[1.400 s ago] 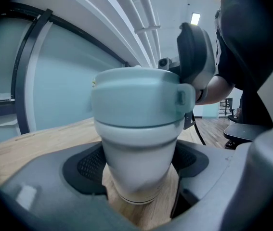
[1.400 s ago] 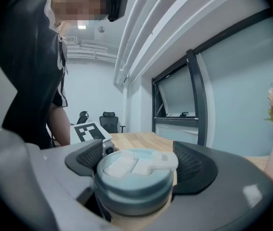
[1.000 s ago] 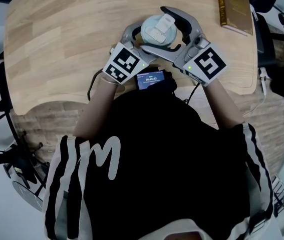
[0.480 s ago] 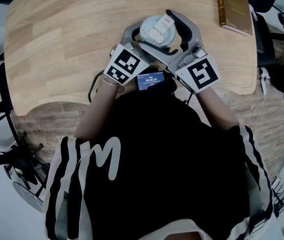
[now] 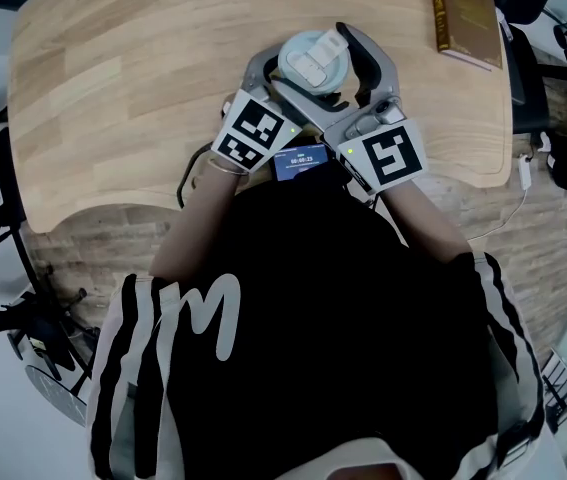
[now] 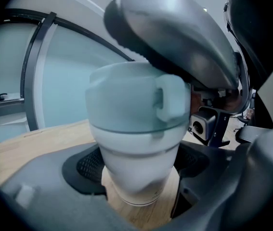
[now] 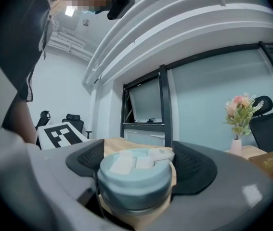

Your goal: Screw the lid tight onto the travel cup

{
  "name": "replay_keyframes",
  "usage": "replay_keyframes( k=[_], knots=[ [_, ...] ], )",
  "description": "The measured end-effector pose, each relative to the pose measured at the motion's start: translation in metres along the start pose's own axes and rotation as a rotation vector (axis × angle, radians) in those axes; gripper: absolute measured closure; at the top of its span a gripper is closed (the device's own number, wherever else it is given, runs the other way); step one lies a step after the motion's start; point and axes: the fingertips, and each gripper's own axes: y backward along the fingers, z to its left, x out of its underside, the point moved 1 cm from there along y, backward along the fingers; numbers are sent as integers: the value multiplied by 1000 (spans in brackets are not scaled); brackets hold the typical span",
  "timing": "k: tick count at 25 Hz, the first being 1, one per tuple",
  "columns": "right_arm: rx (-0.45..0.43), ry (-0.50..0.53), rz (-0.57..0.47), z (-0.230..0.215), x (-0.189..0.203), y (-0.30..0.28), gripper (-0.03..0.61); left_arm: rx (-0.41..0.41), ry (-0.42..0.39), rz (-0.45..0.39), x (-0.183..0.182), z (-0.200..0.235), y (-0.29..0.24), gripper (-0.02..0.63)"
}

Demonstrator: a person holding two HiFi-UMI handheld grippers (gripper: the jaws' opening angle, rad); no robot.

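Travel cup (image 6: pixel 135 153): stands upright near the front edge of the wooden table (image 5: pixel 113 88); shows only its lid (image 5: pixel 311 60) from the head view, its pale body solely in the left gripper view. Left gripper (image 6: pixel 141 170): clamps the body low down; right gripper (image 7: pixel 136 163): spread wide, presses both pads on the lid, crossing above the left one. Beyond: book (image 5: pixel 468 18) at the table's far right, flower vase (image 7: pixel 241 124) only in the right gripper view.

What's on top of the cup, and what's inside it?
A pale blue lid with a white tab sits on top of the travel cup. The inside can't be seen, because the lid covers it.
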Motion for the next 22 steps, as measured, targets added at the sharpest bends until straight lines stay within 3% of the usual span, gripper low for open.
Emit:
replay_keyframes(
  k=[3, 6, 9, 13, 15, 18, 22],
  knots=[
    [-41, -32, 3, 2, 3, 0, 147, 0, 2, -9, 0, 0, 1, 189],
    [-172, -72, 2, -2, 8, 4, 112, 7, 0, -12, 0, 0, 0, 189],
    [-382, -100, 30, -5, 5, 12, 101, 23, -3, -18, 0, 0, 0, 189],
    [-705, -46, 143, -4, 4, 23, 99, 51, -13, -29, -1, -1, 0, 188],
    [-810, 3, 197, -3, 5, 24, 100, 63, -17, -29, -1, -1, -1, 187],
    [-855, 68, 263, 4, 9, 16, 100, 81, -27, -25, -1, -2, 0, 189],
    [-891, 120, 269, 17, 18, 9, 100, 98, -33, -27, -1, -4, 0, 189]
  ],
)
